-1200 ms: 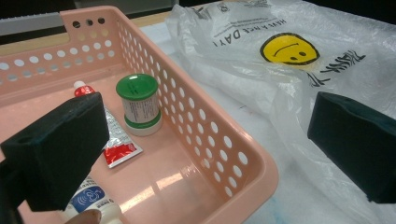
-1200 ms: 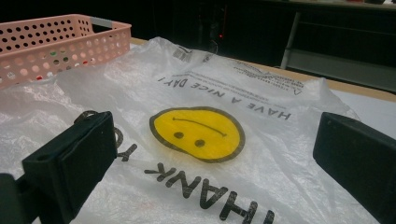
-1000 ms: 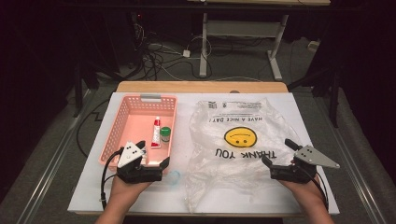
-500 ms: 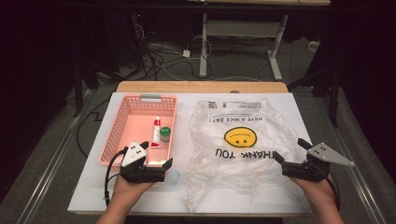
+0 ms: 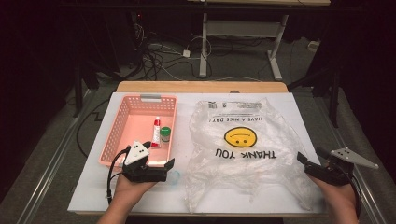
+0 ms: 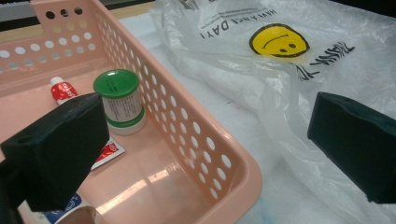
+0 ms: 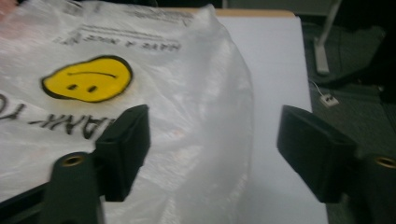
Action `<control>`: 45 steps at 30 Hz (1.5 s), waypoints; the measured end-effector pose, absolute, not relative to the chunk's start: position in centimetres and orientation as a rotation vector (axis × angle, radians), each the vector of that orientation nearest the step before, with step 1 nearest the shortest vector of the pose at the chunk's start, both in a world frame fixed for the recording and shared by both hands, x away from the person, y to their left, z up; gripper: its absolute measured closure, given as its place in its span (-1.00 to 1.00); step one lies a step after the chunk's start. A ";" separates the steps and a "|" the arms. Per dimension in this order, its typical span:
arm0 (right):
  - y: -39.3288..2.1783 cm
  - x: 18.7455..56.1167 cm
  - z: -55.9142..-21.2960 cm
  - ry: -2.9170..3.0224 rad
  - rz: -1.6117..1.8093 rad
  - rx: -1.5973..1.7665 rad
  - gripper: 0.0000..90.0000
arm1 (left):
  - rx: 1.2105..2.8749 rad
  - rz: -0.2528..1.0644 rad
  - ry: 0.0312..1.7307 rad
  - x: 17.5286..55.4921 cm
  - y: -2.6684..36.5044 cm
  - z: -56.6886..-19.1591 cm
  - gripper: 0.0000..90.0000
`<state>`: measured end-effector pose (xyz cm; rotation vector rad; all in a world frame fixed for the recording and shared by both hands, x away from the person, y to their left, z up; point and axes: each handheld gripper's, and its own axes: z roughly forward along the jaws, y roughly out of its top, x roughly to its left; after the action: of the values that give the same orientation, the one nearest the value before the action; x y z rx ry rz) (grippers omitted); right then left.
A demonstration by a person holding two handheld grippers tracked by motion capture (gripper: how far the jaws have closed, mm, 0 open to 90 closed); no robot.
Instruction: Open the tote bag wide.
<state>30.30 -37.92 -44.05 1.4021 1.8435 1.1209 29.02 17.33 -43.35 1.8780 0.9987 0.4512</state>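
At the table's right edge, right tool (image 5: 312, 164): jaws apart and just now closing in, one over the bag's (image 5: 243, 154) edge, one over bare table (image 5: 280, 102); nothing pinched yet.
Left tool (image 5: 161, 169): jaws wide, holding nothing, by the basket's (image 5: 116, 135) near corner.
Bag: thin clear plastic, lying flat and crumpled between the two tools.
Handling: likely feather-light, limp, slippery; would slide or bunch sooner than lift.
Where to hold: pinch a raised fold at the right rim.
Basket contents: green-capped jar (image 6: 119, 100) and tube (image 6: 63, 89).
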 end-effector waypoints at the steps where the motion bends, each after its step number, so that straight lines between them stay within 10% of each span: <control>1: -38.4 30.5 -44.5 1.840 1.107 1.448 -0.26 | 1.882 0.453 0.996 29.0 17.3 -43.4 -1.00; 17: -39.4 31.9 -47.0 1.972 1.036 1.597 0.15 | 1.898 0.534 0.986 28.4 17.5 -42.7 -1.00; 28: -38.8 31.1 -47.3 2.027 1.012 1.532 0.97 | 1.897 0.522 0.992 27.5 18.8 -42.8 -1.00; 45: -34.9 24.9 -46.5 2.141 1.109 1.377 0.99 | 1.868 0.495 0.999 27.8 19.0 -43.2 -1.00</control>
<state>24.87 -34.95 -46.51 1.3767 2.1408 1.1095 27.81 19.03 -43.23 1.8685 0.9991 0.4953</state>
